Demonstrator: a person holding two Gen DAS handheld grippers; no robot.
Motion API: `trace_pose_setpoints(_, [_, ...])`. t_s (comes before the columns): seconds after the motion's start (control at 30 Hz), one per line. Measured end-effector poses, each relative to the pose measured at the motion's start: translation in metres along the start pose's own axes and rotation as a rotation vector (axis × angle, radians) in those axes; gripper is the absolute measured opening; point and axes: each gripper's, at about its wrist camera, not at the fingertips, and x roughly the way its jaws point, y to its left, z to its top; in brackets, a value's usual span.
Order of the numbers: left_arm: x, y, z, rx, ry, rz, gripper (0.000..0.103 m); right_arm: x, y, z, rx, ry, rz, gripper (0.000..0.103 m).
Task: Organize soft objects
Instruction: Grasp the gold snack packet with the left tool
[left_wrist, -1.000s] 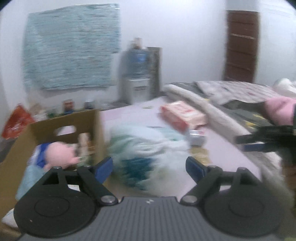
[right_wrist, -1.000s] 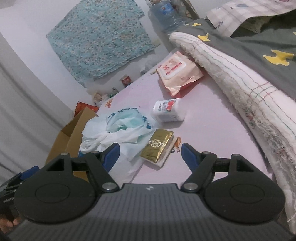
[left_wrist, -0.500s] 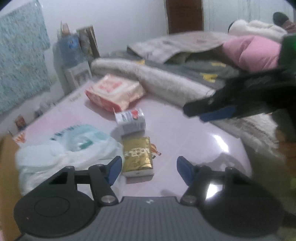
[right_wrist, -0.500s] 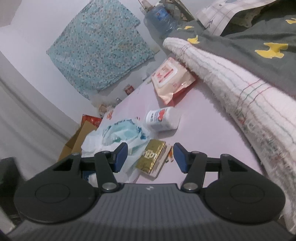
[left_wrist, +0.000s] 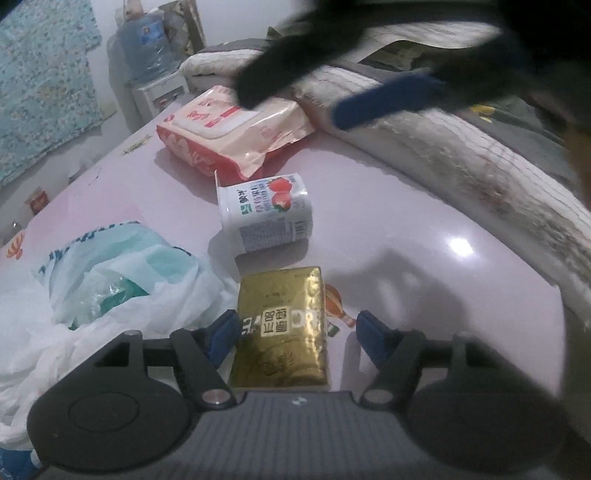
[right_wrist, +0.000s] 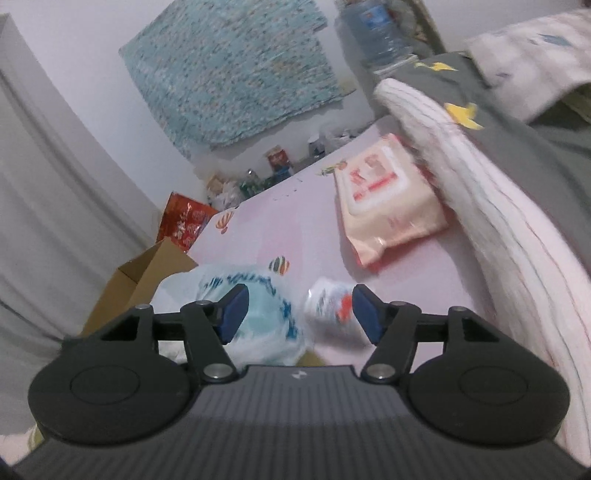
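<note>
With your left gripper (left_wrist: 295, 334) spread around the gold pack (left_wrist: 282, 325), its fingers not yet pressing, the left one sits against the plastic bag (left_wrist: 110, 280) and could snag it. Beyond, your right gripper (right_wrist: 297, 314) hangs apart and empty; hurrying could knock the can (left_wrist: 266, 214).

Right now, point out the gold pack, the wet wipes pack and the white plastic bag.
gold pack (left_wrist: 282, 321): left wrist view, middle of its top face.
wet wipes pack (right_wrist: 384, 195): right wrist view, just below its white flap.
white plastic bag (left_wrist: 122, 280): left wrist view, crumpled upper folds.
</note>
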Motion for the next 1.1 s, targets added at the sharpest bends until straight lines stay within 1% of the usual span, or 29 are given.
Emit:
trace_pose_setpoints(0.07, [0.003,0.001,-0.001,-0.003,0.007,0.003,0.070,0.025,0.004,0.012,-0.027,0.035,-0.022,0.062])
trace_pose_setpoints(0.13, [0.004,0.002,-0.003,-0.009,0.009,0.012,0.064,0.048,0.007,0.020,-0.051,0.085,-0.061,0.062])
trace_pose_setpoints(0.2, [0.003,0.005,-0.005,-0.026,0.008,0.013,0.054,0.068,0.008,0.024,-0.062,0.126,-0.101,0.062])
trace_pose_setpoints(0.3, [0.000,0.010,-0.007,-0.056,0.008,-0.003,0.053,0.087,0.008,0.024,-0.044,0.170,-0.122,0.062])
trace_pose_setpoints(0.37, [-0.003,0.009,-0.009,-0.059,0.006,-0.004,0.053,0.095,0.010,0.023,-0.026,0.181,-0.128,0.062])
trace_pose_setpoints(0.43, [-0.005,0.008,-0.009,-0.067,0.004,-0.009,0.052,0.102,0.014,0.019,-0.037,0.191,-0.143,0.062])
trace_pose_setpoints(0.47, [-0.009,0.008,-0.011,-0.073,0.003,-0.018,0.052,0.106,0.015,0.018,-0.043,0.198,-0.153,0.059])
trace_pose_setpoints(0.5, [-0.011,0.008,-0.013,-0.082,0.003,-0.031,0.052,0.109,0.015,0.016,-0.050,0.206,-0.160,0.051])
trace_pose_setpoints(0.57, [-0.017,0.008,-0.016,-0.100,0.004,-0.053,0.052,0.113,0.015,0.011,-0.061,0.213,-0.172,0.044])
trace_pose_setpoints(0.63, [-0.023,0.007,-0.021,-0.112,0.005,-0.058,0.052,0.109,0.012,0.009,-0.048,0.199,-0.160,0.040])
trace_pose_setpoints(0.7, [-0.029,0.004,-0.027,-0.118,0.007,-0.065,0.052,0.101,0.014,0.009,-0.048,0.172,-0.157,0.025])
trace_pose_setpoints(0.8, [-0.038,0.001,-0.037,-0.132,0.004,-0.072,0.052,0.084,0.016,0.006,-0.049,0.146,-0.132,0.013])
trace_pose_setpoints(0.97, [-0.052,-0.001,-0.050,-0.183,-0.012,-0.093,0.052,0.048,0.012,-0.007,-0.032,0.100,-0.110,0.012])
trace_pose_setpoints(1.1, [-0.062,0.004,-0.057,-0.208,-0.031,-0.094,0.052,0.016,-0.001,-0.014,0.003,0.041,-0.144,0.012])
